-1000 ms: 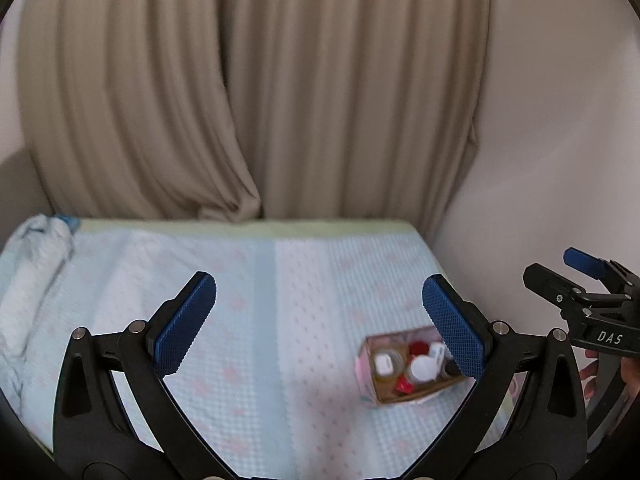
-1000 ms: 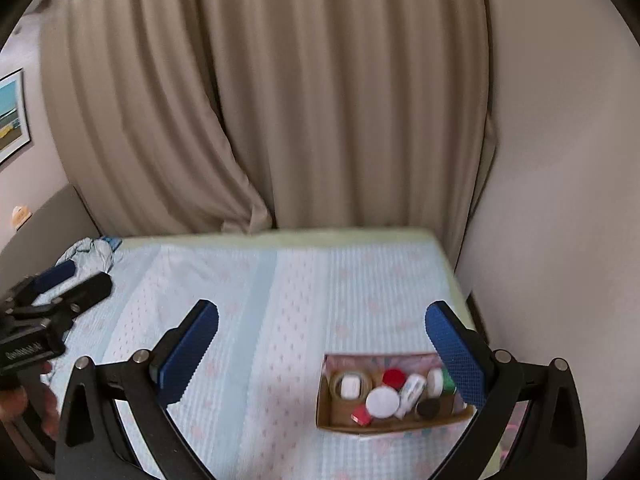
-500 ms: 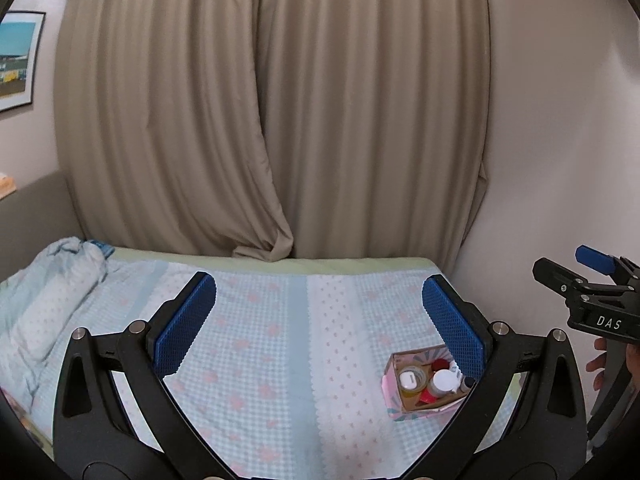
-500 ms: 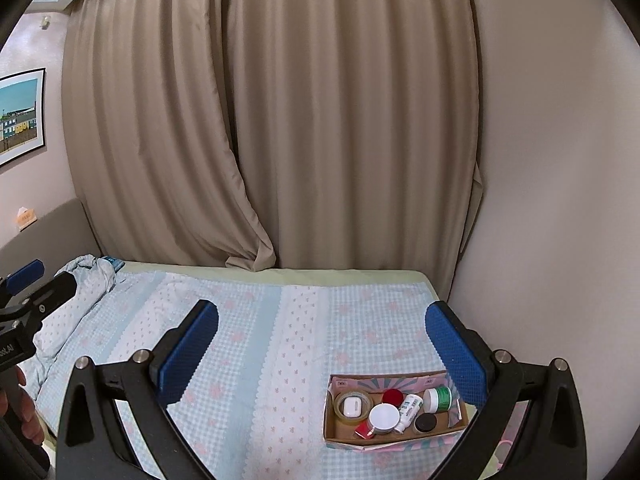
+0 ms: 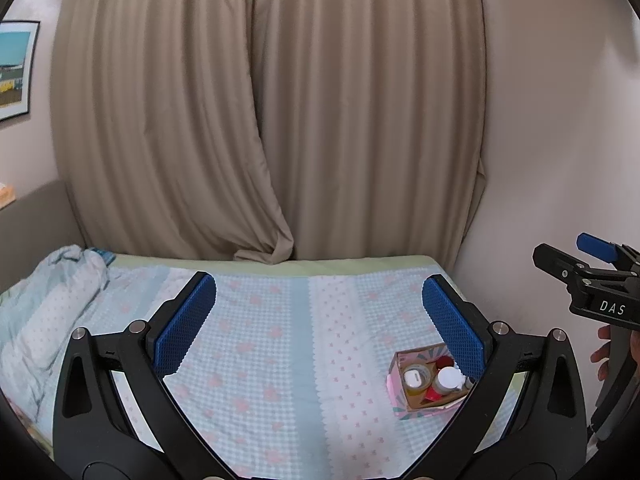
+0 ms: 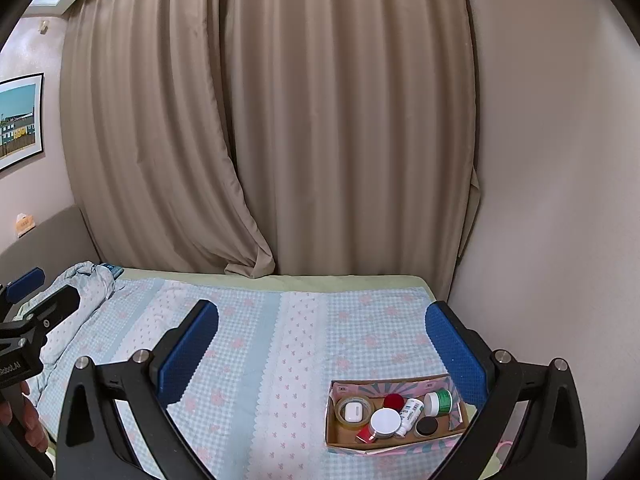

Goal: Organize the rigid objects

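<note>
A shallow cardboard box (image 6: 456, 428) (image 5: 396, 384) with pink patterned sides lies on the bed at the right. It holds a tape roll with a white case (image 6: 354, 410), a white-lidded jar (image 6: 385, 422), a red lid (image 6: 394, 401), a small white bottle (image 6: 411, 416), a green-labelled jar (image 6: 439, 401) and a black cap (image 6: 426, 426). My left gripper (image 5: 320, 320) hangs open above the bed, nothing between its blue pads. My right gripper (image 6: 322, 348) is open too, high above and short of the box. In the left wrist view the right finger hides part of the box.
The bed (image 6: 256, 344) carries a light blue checked cover with pink flowers. A bundled quilt (image 5: 44, 304) lies at its left. Beige curtains (image 6: 304, 120) hang behind, a plain wall (image 6: 560, 200) stands to the right, and a framed picture (image 6: 20, 120) hangs left.
Both grippers have drawn up and back from the bed, so the box looks smaller and more curtain and wall show. Both stayed open.
</note>
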Demonstrator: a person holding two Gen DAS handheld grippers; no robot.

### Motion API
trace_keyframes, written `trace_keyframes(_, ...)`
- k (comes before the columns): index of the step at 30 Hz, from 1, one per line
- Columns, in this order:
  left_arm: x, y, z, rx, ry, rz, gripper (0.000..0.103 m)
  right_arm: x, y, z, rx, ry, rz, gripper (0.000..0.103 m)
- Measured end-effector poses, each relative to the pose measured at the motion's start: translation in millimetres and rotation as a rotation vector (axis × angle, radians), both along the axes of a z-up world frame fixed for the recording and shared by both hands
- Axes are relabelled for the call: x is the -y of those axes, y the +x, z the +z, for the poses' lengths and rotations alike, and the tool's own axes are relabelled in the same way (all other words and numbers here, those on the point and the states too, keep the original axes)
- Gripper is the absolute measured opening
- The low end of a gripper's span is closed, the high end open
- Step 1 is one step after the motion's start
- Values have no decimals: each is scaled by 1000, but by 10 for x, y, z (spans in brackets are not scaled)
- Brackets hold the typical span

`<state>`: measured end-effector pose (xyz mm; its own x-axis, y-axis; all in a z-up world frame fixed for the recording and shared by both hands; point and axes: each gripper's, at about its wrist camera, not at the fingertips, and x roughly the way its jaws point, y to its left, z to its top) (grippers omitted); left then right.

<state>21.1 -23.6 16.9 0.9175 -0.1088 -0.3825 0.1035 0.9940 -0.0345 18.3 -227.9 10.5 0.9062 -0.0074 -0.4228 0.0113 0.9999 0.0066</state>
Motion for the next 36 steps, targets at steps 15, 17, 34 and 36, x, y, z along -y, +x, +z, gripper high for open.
trace_keyframes(15, 23, 27, 6, -4, 6, 2, 103, -3, 39, -6, -1, 2, 3, 103)
trace_keyframes(17, 18, 24, 11, -3, 4, 0, 103, -18, 57, -27, 1, 0, 1, 103)
trace_keyframes(34, -13, 64, 16, 2, 11, -2, 103, -120, 50, -26, 12, -8, -2, 103)
trace_keyframes(36, -19, 69, 19, -1, 10, -1, 103, -126, 47, -21, 13, -7, -2, 103)
